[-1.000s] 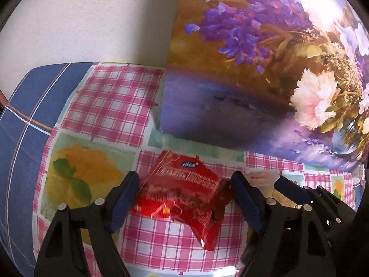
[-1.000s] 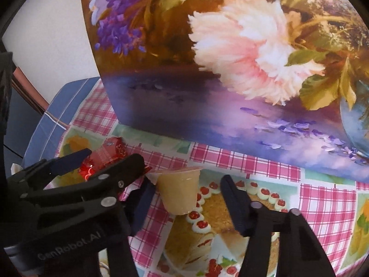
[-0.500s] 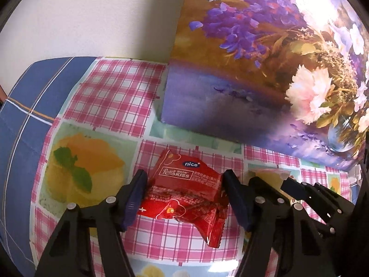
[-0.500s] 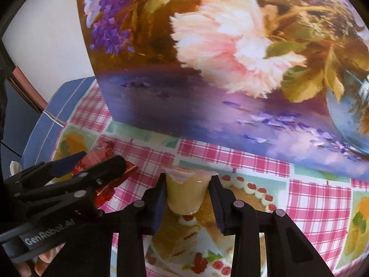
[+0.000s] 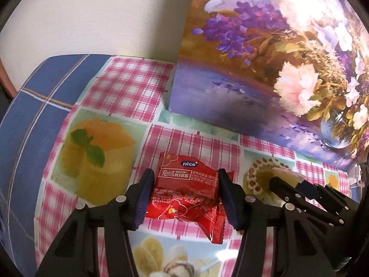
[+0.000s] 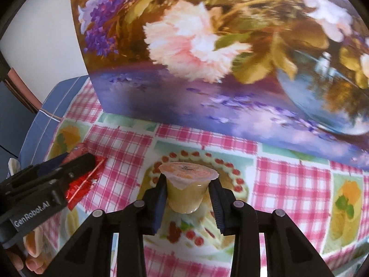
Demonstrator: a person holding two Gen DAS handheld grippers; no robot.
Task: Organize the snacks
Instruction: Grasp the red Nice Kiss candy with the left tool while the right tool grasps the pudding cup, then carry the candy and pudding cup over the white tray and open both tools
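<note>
Both tools (image 5: 184,192) (image 6: 187,195) newly clamped, seemingly lifted.

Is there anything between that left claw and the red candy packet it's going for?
Nothing visible. The red packet already sits between the left gripper's fingers, with the jaws closing on its sides and no other object in the gap. The jelly cup is off to the side, clamped in the right gripper.
</note>
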